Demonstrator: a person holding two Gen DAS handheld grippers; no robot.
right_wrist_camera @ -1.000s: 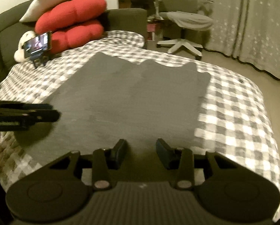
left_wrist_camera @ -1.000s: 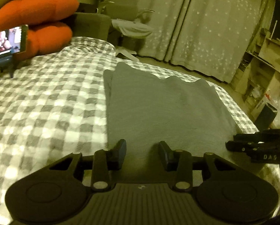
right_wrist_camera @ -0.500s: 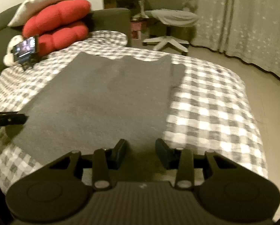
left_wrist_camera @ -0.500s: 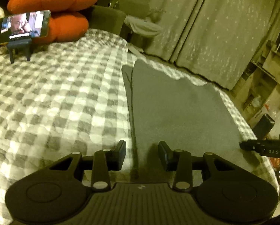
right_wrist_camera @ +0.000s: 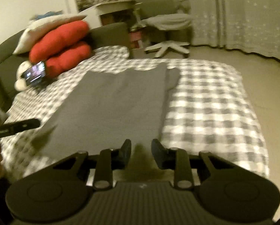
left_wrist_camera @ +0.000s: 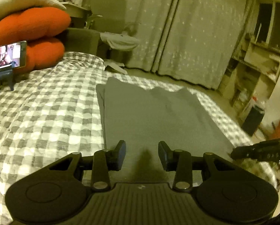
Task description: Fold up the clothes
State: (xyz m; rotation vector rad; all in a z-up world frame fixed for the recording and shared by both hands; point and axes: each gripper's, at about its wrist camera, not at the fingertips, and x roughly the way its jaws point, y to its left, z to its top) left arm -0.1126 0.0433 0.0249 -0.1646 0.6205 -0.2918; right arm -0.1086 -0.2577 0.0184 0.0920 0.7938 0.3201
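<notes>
Both grippers have slid toward the near hem's two corners.
My left gripper (left_wrist_camera: 141, 152) stands spread and empty; my right gripper (right_wrist_camera: 140, 150) is closing over the grey garment (right_wrist_camera: 117, 101), lying flat on the checked bedspread (right_wrist_camera: 205, 112), to lift it.

Count on the checked bedspread (left_wrist_camera: 46, 116): one grey garment (left_wrist_camera: 155, 120), one phone (left_wrist_camera: 6, 57) on stand. Behind: two red cushions (left_wrist_camera: 30, 25), one pale pillow (left_wrist_camera: 17, 1). Grippers: two.
</notes>
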